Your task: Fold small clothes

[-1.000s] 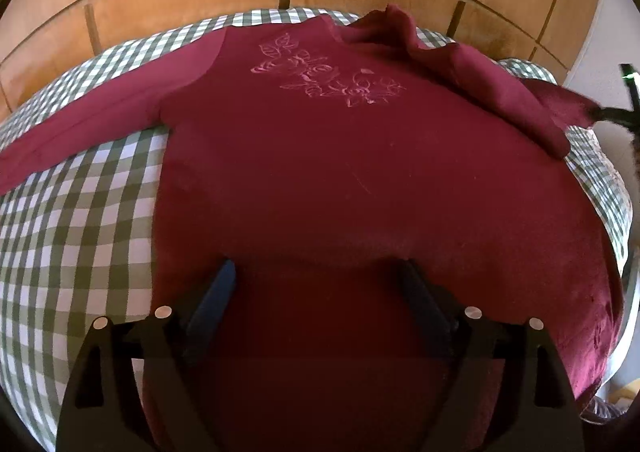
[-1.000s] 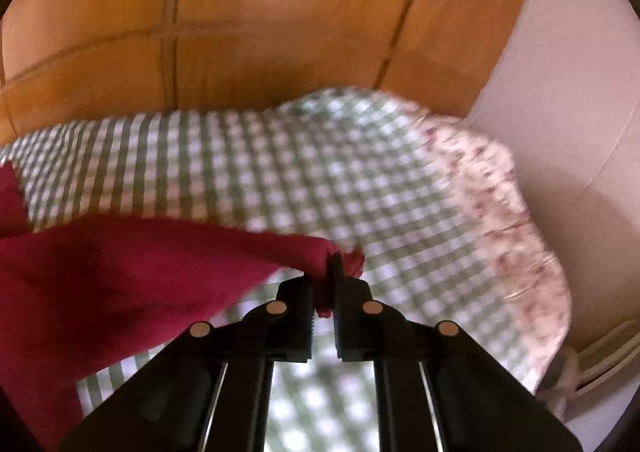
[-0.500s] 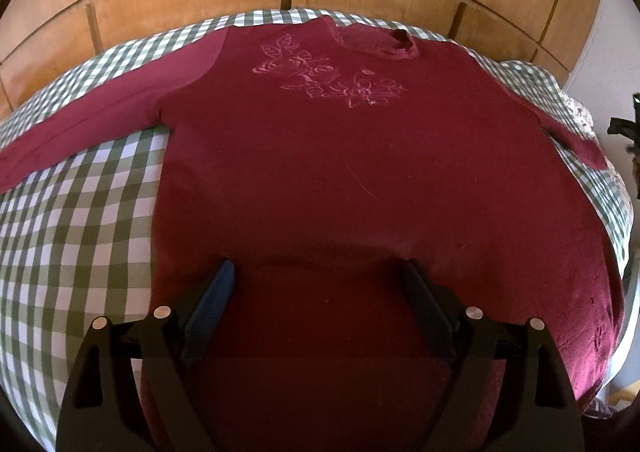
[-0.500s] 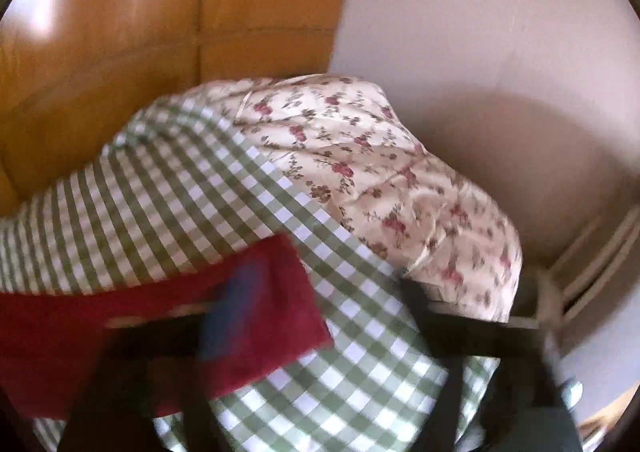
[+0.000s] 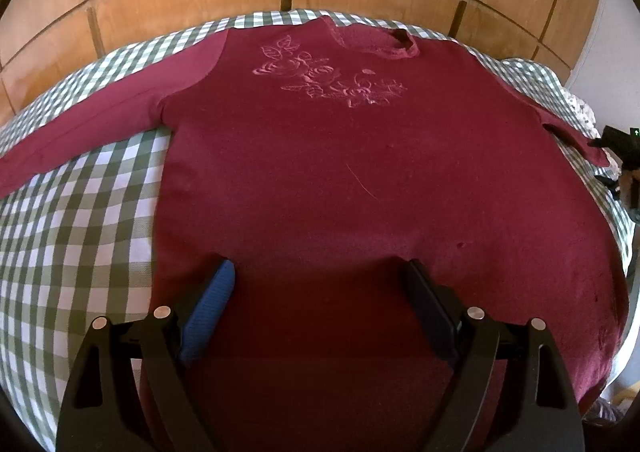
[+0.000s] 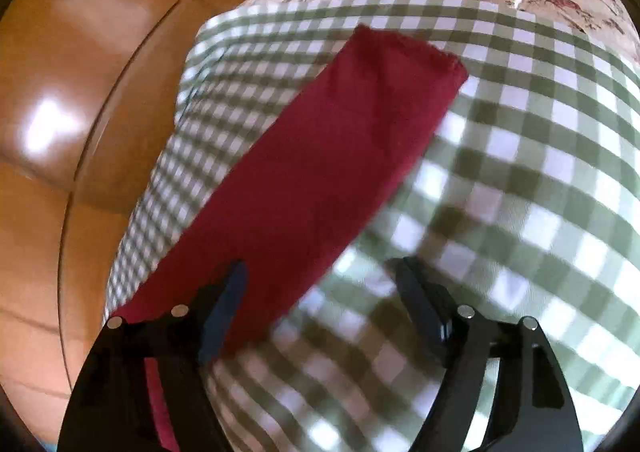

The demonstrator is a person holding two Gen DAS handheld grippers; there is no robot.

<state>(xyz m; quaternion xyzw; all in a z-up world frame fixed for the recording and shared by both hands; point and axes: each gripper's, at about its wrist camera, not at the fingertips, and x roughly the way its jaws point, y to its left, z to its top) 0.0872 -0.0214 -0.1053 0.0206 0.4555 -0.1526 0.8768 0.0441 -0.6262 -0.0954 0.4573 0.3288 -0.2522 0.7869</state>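
Lying flat on the checked cloth [image 5: 80, 220], the red sweater [image 5: 360, 180] has both sleeves spread. The left gripper [image 5: 318, 284] hovers released over its hem; the right gripper [image 6: 320, 280], jaws just narrowing but empty, straddles the sleeve [image 6: 320, 156]. Closing now could pinch cloth too.

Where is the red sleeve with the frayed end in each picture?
Left wrist view: sleeve at the far right edge, its end by the right gripper.
Right wrist view: sleeve runs diagonally across the middle.
Shared landmark: the checked cloth under it.
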